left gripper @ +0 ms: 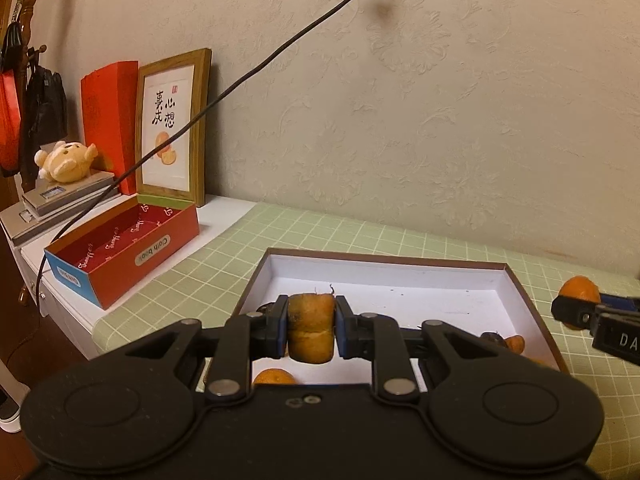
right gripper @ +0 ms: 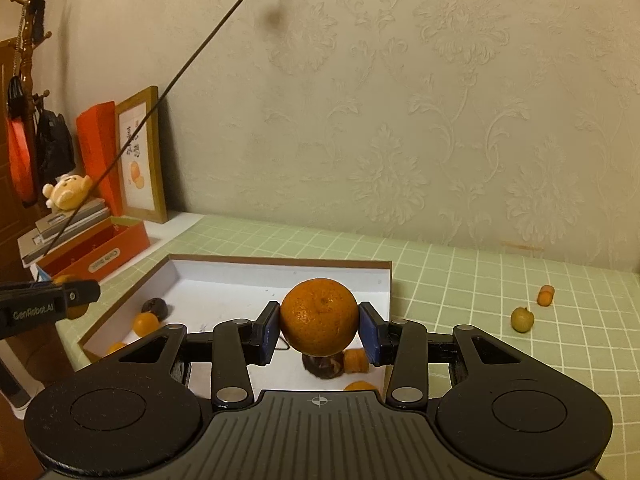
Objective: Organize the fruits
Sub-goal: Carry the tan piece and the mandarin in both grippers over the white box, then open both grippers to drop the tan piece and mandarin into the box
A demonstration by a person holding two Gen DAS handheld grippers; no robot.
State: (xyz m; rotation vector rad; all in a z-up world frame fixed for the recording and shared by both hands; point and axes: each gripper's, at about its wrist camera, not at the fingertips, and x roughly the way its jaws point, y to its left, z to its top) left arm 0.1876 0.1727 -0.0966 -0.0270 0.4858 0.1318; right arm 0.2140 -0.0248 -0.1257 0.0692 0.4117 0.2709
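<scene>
Orange and round, the mandarin (right gripper: 319, 316) sits clamped between the blue pads of the right claw (right gripper: 319, 330), whose jaws stand partly apart, spread only by the fruit's width. It hangs above the near part of the white shallow box (right gripper: 280, 276), where a dark shrivelled fruit (right gripper: 323, 366), a small orange piece (right gripper: 356, 360) and other small orange fruits (right gripper: 145, 323) already lie. The left claw (left gripper: 311, 330) is closed tight on a brownish-orange, cylinder-shaped fruit (left gripper: 311, 328), also held over that box.

The step in hand looks like the carry-and-drop: both fruits are gripped and poised over the container. Next, each claw probably needs lowering toward a bare patch of the box floor before letting go, so the round mandarin does not roll onto its neighbours.

Two more fruits, one greenish (right gripper: 522, 319) and one orange (right gripper: 545, 295), lie on the green grid mat (right gripper: 460, 280) of the desk, well apart from the box, likely waiting. A red open box (left gripper: 124, 248) stands off to the left.
</scene>
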